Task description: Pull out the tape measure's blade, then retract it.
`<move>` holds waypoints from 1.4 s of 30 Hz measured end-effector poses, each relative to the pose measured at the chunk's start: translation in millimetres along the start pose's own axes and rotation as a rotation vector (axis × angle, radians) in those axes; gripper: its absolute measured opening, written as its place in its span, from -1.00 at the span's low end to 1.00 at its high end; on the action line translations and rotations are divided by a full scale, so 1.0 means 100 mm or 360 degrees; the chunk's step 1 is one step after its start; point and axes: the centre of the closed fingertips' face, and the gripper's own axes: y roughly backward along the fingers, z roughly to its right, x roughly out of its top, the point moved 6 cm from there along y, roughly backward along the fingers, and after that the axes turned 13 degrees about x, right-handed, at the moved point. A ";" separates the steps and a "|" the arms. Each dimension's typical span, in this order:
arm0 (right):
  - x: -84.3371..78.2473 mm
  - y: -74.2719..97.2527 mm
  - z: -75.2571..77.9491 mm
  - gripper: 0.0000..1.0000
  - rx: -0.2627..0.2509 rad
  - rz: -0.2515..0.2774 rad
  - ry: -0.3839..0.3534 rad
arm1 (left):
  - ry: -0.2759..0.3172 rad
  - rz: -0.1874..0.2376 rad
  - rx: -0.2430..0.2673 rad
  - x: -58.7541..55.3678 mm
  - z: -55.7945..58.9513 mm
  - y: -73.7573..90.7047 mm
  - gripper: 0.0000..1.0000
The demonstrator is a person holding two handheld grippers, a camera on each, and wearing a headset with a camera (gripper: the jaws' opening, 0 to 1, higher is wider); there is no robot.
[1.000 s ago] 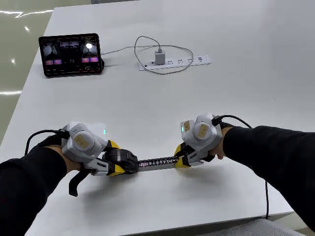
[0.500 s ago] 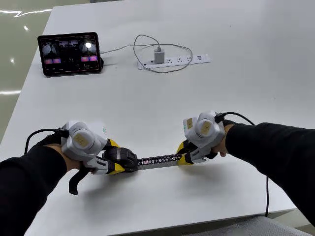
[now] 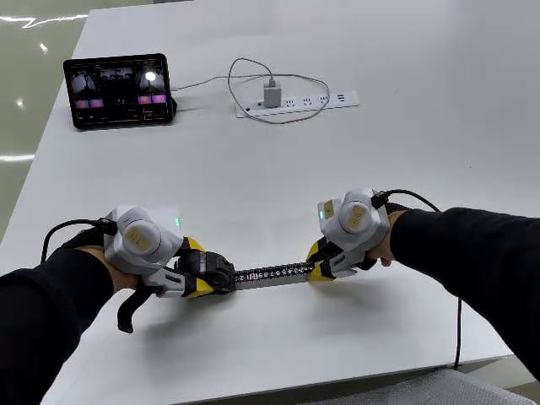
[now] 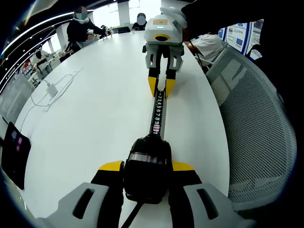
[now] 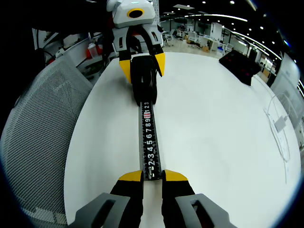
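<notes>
Near the front edge of the white table (image 3: 253, 186), we have our left gripper (image 3: 199, 277) clamped around the black tape measure (image 3: 216, 272). Our right gripper (image 3: 315, 270) is closed on the tip of the blade (image 3: 272, 273), which runs straight between the two grippers, low over the tabletop, its printed numbers facing up.

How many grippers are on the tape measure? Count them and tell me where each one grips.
2. The left gripper clamps the tape measure at its black body; the right gripper pinches the free end of the blade. None seems hidden.
</notes>
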 end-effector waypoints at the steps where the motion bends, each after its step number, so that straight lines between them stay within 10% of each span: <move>1: 0.00 0.00 0.00 -0.79 -0.0002 -0.0002 0.0002 | 0.0000 0.0000 0.0000 0.00 0.00 0.00 -0.40; 42: -0.17 0.12 -0.01 -0.79 -0.0007 -0.0016 -0.0015 | 0.0010 -0.0001 0.0012 0.00 0.00 -0.01 -0.40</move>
